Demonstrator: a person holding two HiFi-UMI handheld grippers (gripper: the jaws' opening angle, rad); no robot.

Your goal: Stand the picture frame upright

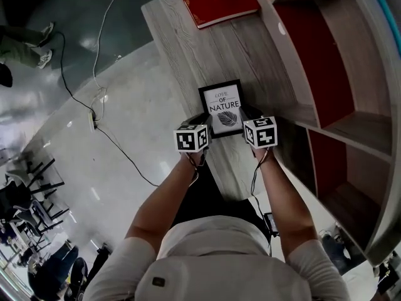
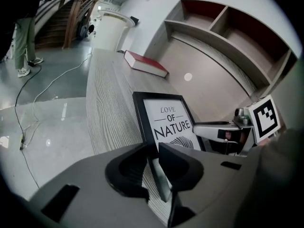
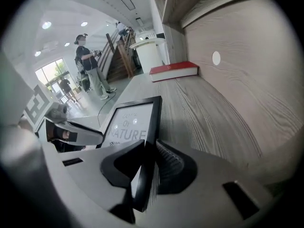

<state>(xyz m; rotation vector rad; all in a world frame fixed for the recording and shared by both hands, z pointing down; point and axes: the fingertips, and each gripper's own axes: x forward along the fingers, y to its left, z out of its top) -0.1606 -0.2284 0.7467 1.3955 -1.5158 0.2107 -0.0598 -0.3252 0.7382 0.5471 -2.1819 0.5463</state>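
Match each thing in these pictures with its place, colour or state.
Things:
1 picture frame
2 book
3 left tool
4 shelf unit

Descriptions:
A red, at the far end of the table
B closed on the frame's left edge
C black-rimmed, printed "Love of Nature"
D beside the table, at the person's right

Pairs: 1-C, 2-A, 3-B, 4-D
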